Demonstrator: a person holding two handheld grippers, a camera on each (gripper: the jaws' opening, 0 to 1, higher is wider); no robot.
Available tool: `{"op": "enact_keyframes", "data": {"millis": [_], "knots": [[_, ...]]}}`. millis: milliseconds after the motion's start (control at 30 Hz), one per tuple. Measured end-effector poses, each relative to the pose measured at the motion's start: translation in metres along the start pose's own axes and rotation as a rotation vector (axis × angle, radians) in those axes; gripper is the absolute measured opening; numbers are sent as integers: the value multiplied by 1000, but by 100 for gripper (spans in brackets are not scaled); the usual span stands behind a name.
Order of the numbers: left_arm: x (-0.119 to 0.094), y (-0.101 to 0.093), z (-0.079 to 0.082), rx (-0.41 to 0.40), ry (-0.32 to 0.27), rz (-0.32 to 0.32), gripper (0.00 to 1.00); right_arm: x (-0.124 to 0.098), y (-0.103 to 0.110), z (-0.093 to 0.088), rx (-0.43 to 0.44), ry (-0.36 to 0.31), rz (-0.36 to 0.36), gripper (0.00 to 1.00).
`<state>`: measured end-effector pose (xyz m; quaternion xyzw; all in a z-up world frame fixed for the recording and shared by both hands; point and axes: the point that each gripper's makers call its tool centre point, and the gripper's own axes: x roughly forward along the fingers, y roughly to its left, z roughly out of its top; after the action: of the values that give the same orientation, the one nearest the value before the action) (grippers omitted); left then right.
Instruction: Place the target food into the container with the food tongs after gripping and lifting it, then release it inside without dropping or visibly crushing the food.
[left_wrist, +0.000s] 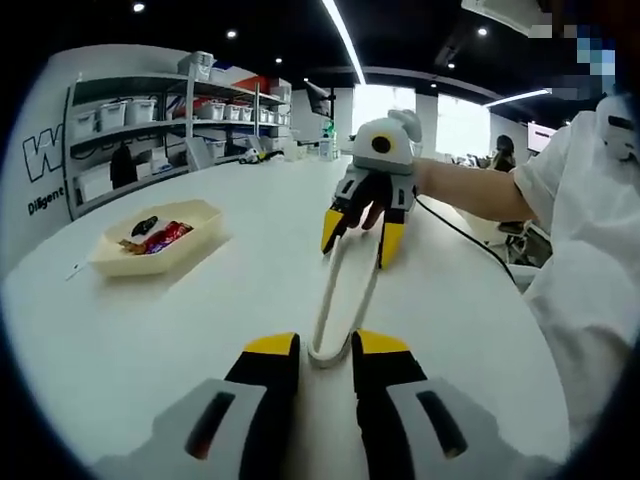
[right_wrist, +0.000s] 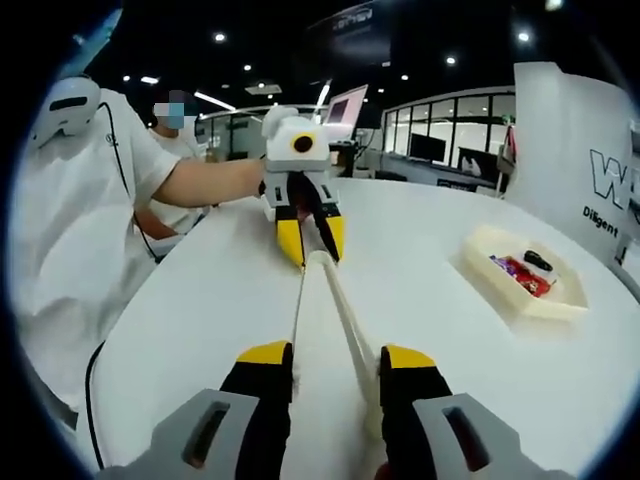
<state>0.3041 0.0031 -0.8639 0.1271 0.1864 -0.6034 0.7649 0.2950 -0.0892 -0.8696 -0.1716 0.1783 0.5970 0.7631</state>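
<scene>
Left gripper (left_wrist: 325, 350): its yellow-tipped jaws stood a little apart, one either side of the looped end of the tongs; whether they pressed it, I could not tell.
Right gripper (right_wrist: 325, 362): jaws set around the two open arm ends of the tongs; a firm grip could not be judged.
Food tongs (left_wrist: 345, 300): cream-coloured, lying flat on the white table (left_wrist: 150, 330), stretched between the two grippers, which faced each other.
Container (left_wrist: 195, 250): a shallow cream tray, ahead and left of the left gripper, well apart from the tongs.
Food (left_wrist: 160, 237): red-wrapped pieces and one dark piece lay inside the tray.
Person (right_wrist: 80, 200): in white, a bare forearm reaching to the left gripper.
</scene>
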Motion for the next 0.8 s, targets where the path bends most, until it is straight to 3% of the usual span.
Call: {"op": "enact_keyframes", "data": {"millis": [333,667,800], "knots": [[-8,-1,0,-6,-20,33,23,-9,0,7,15,-32,-14,32],[-24,3,9,-45,-100,111,23,-17,6,8,17,-50,-32,37],[-30,0,10,-56,-126,131,24,-21,9,13,29,-95,-43,37]]}}
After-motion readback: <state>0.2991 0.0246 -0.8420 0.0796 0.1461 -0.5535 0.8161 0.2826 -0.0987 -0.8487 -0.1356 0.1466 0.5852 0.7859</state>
